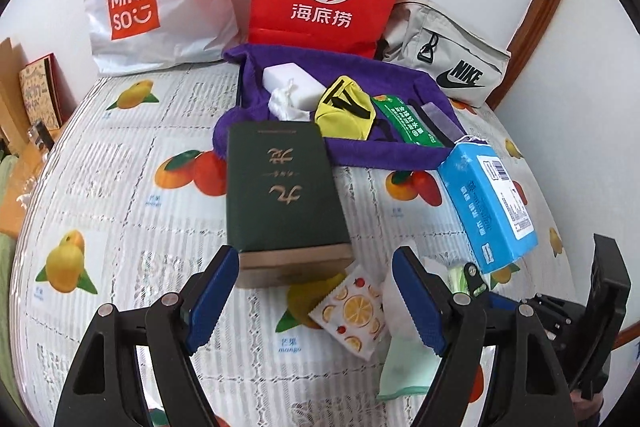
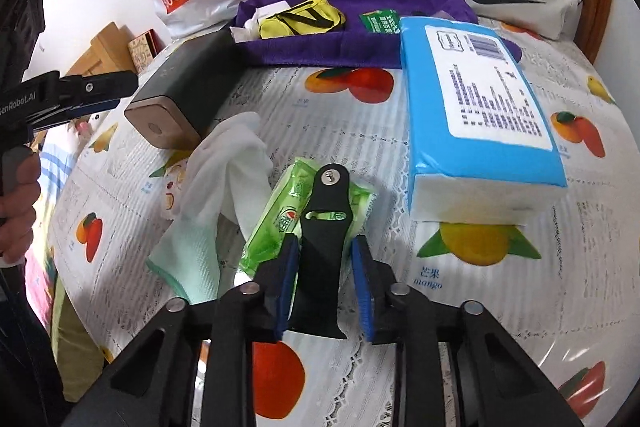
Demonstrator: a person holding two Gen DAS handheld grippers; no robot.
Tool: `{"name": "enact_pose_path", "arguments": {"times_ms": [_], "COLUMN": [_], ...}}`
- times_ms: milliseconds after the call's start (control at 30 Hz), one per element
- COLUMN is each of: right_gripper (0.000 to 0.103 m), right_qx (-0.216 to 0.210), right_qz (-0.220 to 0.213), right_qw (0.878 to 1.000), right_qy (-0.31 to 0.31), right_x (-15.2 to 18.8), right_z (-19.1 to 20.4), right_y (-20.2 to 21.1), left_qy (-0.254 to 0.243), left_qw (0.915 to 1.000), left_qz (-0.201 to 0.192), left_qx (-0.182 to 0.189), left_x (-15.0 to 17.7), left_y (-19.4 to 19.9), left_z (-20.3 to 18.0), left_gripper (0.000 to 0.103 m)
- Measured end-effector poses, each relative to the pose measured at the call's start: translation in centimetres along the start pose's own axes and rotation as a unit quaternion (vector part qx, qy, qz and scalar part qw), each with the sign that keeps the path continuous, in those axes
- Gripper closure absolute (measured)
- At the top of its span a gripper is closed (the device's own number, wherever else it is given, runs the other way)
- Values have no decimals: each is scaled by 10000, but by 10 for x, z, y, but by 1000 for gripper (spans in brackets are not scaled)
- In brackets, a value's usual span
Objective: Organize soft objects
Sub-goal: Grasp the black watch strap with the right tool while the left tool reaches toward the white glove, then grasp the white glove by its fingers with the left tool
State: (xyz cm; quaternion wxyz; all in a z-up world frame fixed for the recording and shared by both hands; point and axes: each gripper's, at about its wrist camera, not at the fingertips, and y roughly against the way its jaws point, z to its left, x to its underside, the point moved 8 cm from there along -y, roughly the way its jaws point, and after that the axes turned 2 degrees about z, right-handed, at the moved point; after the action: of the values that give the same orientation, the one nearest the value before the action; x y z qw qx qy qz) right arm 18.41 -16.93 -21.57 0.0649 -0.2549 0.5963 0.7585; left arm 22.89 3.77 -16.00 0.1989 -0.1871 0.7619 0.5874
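Left wrist view: the left gripper (image 1: 316, 297) has its fingers spread wide, holding nothing, over a fruit-print tabletop (image 1: 120, 195). Just beyond them lies a green box (image 1: 280, 195), long axis running away toward the purple tray (image 1: 372, 151); bare cloth lies left of the box.

Right wrist view: the right gripper (image 2: 326, 291) has its fingers apart around a black strap (image 2: 322, 227), not pinching it. The strap points toward the tray (image 2: 320, 47), lying over a green packet (image 2: 280, 219).

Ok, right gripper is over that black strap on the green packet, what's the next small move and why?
Probably close the right gripper on the black strap. The strap already lies between the open fingers, on top of the green packet, so no repositioning seems needed. Then lift it toward the purple bag, where other soft items already sit.
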Motion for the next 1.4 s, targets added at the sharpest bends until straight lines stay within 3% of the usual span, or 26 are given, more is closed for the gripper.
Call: {"name": "enact_pose_path", "arguments": {"times_ms": [233,533,800,1033,1167,1267,1400], "right_gripper": [83,83,83,83,83,83,83], "right_qx": [-56,12,260,291,248,220,241], "right_qz": [-266,-487,-479,-440,-392,-413,-449], "right_qw": [9996,9987,9975,9968,9971,9971,9969], "right_qy": [-9,-163,-444,-606,-601,-602,-603], "right_x": [0,17,41,51,55,54,53], "right_z": [5,-12,-51,-70,-72,-72,-73], "right_y": [26,49,48,35,28,27,29], "left_qy": [-22,-235,-446,-662,-631,-661,-524], "left_qw": [10000,9994,9971,9958,9956,9948,9954], "left_qz": [22,221,438,459,556,522,470], "left_qx": [-8,151,430,427,411,571,644], "left_x": [13,40,59,59,58,55,54], "left_y": [3,-7,-33,-51,-67,-67,-59], "left_z": [3,-21,-56,-77,-82,-86,-80], "left_gripper": [25,25,25,27,44,75,83]}}
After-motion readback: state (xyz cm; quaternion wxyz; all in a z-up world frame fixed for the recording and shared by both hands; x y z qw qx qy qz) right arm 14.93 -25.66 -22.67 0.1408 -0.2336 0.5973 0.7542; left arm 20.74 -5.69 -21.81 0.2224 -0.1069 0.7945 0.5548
